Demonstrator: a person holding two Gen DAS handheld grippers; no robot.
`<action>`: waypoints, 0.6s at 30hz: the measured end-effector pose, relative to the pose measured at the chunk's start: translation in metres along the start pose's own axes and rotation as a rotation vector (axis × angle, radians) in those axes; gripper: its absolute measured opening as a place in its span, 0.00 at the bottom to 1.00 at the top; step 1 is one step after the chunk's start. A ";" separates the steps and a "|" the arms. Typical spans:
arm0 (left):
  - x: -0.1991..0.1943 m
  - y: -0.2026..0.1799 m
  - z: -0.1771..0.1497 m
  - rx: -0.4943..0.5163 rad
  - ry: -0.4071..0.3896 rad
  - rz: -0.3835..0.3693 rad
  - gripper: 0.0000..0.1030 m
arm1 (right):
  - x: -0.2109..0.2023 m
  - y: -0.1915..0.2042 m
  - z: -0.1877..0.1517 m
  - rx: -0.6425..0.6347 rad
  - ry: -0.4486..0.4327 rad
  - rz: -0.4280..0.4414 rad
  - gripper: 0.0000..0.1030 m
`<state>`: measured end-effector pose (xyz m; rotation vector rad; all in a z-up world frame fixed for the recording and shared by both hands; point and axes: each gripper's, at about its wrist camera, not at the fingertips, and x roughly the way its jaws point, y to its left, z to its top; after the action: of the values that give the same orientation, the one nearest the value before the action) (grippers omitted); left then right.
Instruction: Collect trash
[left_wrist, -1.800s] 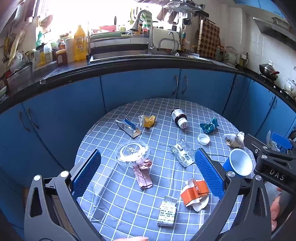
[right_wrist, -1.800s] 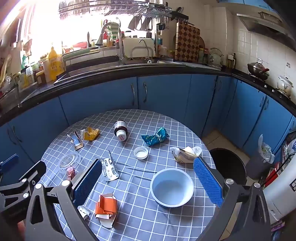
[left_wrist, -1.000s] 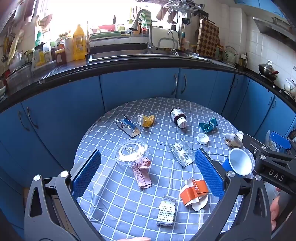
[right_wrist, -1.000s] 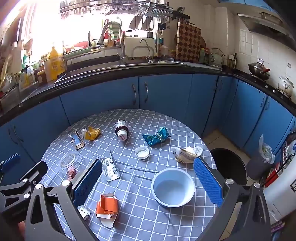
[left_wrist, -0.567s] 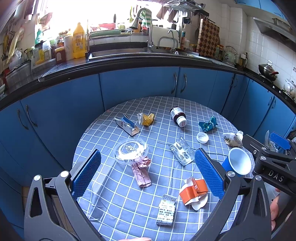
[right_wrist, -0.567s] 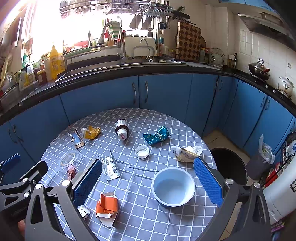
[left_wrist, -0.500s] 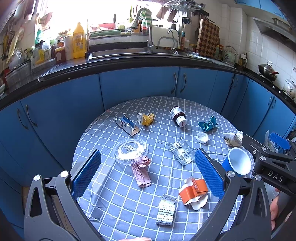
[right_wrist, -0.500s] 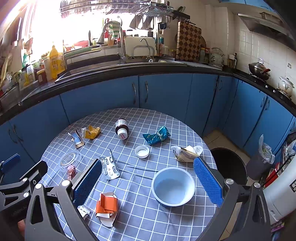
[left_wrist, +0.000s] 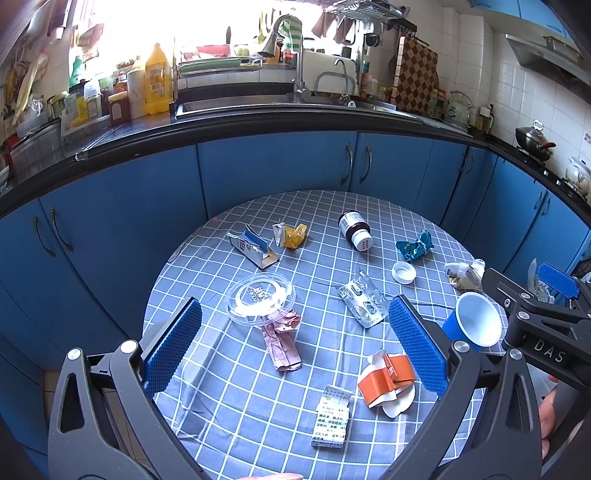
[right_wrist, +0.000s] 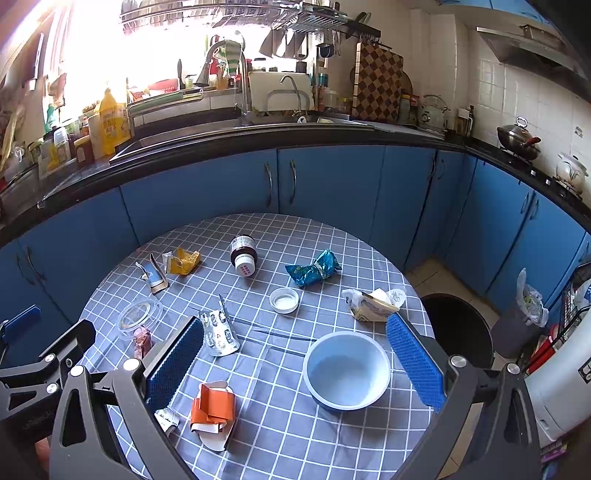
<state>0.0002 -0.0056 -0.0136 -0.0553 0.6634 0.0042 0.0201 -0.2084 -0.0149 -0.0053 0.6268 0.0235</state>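
Trash lies scattered on a round table with a blue checked cloth (left_wrist: 229, 398). It includes a clear plastic lid (left_wrist: 260, 298), a pink wrapper (left_wrist: 281, 341), a blister pack (left_wrist: 364, 302), an orange-and-white carton (left_wrist: 388, 380), a small pill box (left_wrist: 331, 415), a brown bottle (left_wrist: 355, 230) and a teal wrapper (left_wrist: 413, 249). My left gripper (left_wrist: 293, 347) is open above the near table, over the pink wrapper. My right gripper (right_wrist: 295, 358) is open just above and before a blue paper cup (right_wrist: 347, 371). Both are empty.
A black bin (right_wrist: 458, 328) stands on the floor right of the table. A crumpled bag (right_wrist: 373, 301), a white cap (right_wrist: 283, 300), a yellow wrapper (right_wrist: 183, 260) and a torn carton (left_wrist: 253, 251) lie farther back. Blue cabinets (left_wrist: 277, 173) and a sink counter curve behind.
The left view has shifted slightly, so the table items sit a touch lower and nearer. The right gripper has barely moved. Both grippers stay open.
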 end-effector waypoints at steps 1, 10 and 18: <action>0.000 0.000 0.000 -0.001 0.000 -0.001 0.97 | 0.000 0.000 0.000 0.000 0.001 0.001 0.93; 0.000 0.000 -0.001 -0.002 0.002 -0.002 0.97 | 0.001 0.000 -0.001 -0.002 0.001 0.000 0.93; 0.001 0.000 -0.002 -0.003 0.003 -0.003 0.97 | 0.000 0.000 -0.001 0.000 0.002 0.001 0.93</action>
<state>0.0001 -0.0052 -0.0157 -0.0593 0.6668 0.0019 0.0199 -0.2081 -0.0159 -0.0052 0.6292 0.0251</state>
